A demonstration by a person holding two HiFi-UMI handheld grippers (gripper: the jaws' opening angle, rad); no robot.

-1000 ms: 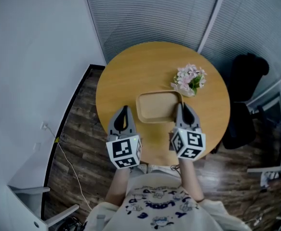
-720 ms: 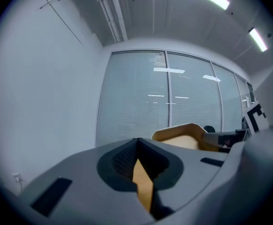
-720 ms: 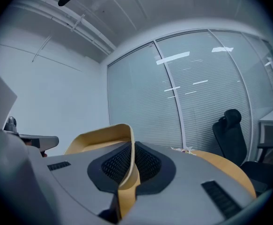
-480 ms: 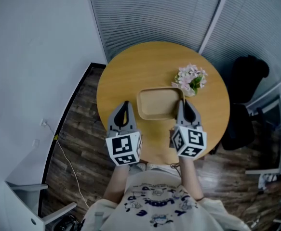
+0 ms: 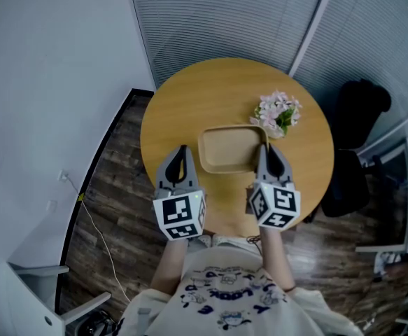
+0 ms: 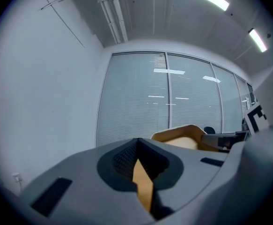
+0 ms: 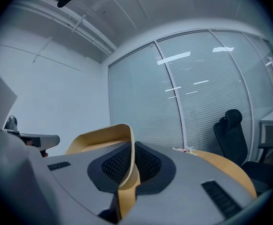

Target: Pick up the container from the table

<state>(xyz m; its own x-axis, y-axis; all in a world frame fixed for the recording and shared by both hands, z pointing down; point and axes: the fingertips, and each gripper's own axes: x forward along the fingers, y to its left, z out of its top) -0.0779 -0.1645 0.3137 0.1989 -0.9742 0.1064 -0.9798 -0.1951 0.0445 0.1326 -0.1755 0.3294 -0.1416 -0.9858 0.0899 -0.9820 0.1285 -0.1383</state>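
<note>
The container, a shallow tan tray (image 5: 230, 149), lies mid-table on the round wooden table (image 5: 190, 96). My right gripper (image 5: 262, 150) is shut on the tray's right rim; in the right gripper view the thin tan rim (image 7: 127, 139) runs up between the dark pads (image 7: 148, 165). Left of the tray and apart from it, my left gripper (image 5: 183, 150) is shut with nothing held. In the left gripper view the tray (image 6: 185, 137) shows to the right, beyond the left gripper (image 6: 137, 146); only a sliver of tan shows between its jaws.
A small bunch of pink flowers (image 5: 278, 113) stands on the table just behind the tray's right corner. A black office chair (image 5: 357, 117) is to the right of the table, window blinds (image 5: 224, 19) behind, and a white wall at left.
The tray and my right gripper have shifted slightly away from me, up the picture. The left gripper has barely moved.
</note>
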